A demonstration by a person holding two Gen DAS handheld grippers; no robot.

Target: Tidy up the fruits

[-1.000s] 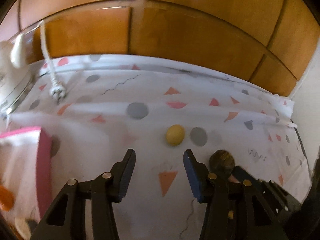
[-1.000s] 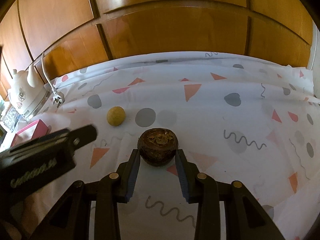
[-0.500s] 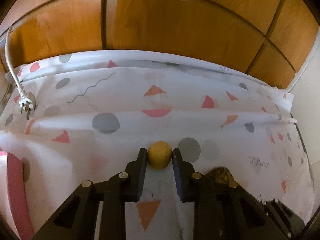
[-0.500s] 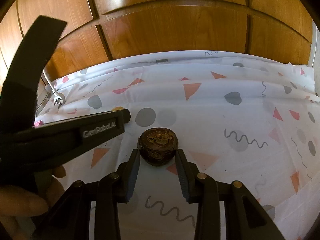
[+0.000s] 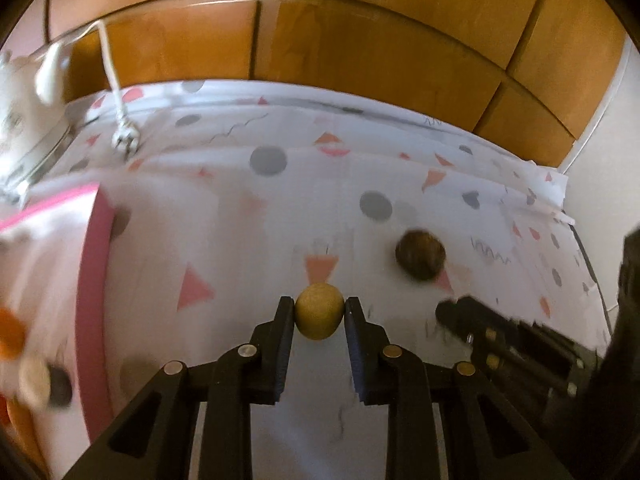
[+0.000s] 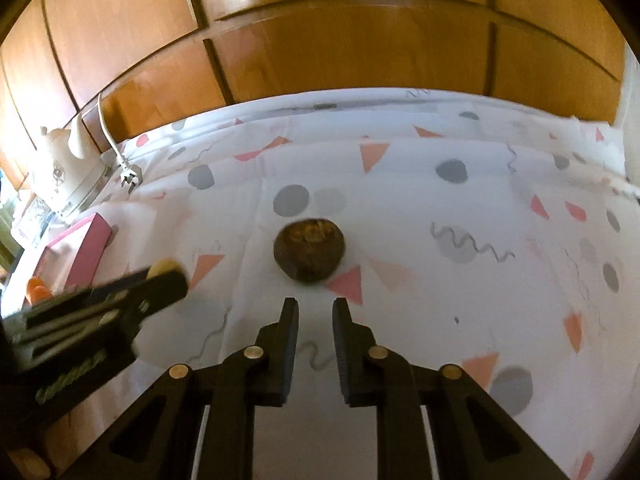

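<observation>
A small round yellow fruit (image 5: 319,317) is pinched between the pads of my left gripper (image 5: 319,305), held over the patterned tablecloth (image 5: 240,248). In the right wrist view that same gripper (image 6: 168,280) reaches in from the left with the yellow fruit (image 6: 162,267) at its tip. A dark brown round fruit (image 6: 309,250) lies on the cloth just beyond my right gripper (image 6: 316,304). The right jaws are closing to a narrow gap with nothing between them. The brown fruit (image 5: 420,254) also shows at right in the left wrist view.
A pink-rimmed box (image 5: 94,280) holding orange fruits (image 5: 10,332) sits at the left. A white kettle (image 6: 64,168) and a loose plug (image 6: 130,178) stand at the back left. Wooden cabinet doors (image 6: 360,40) rise behind the table.
My left gripper closed on the yellow fruit and carried it left toward the pink box. The right jaws, which straddled the brown fruit, drew back from it and closed empty.
</observation>
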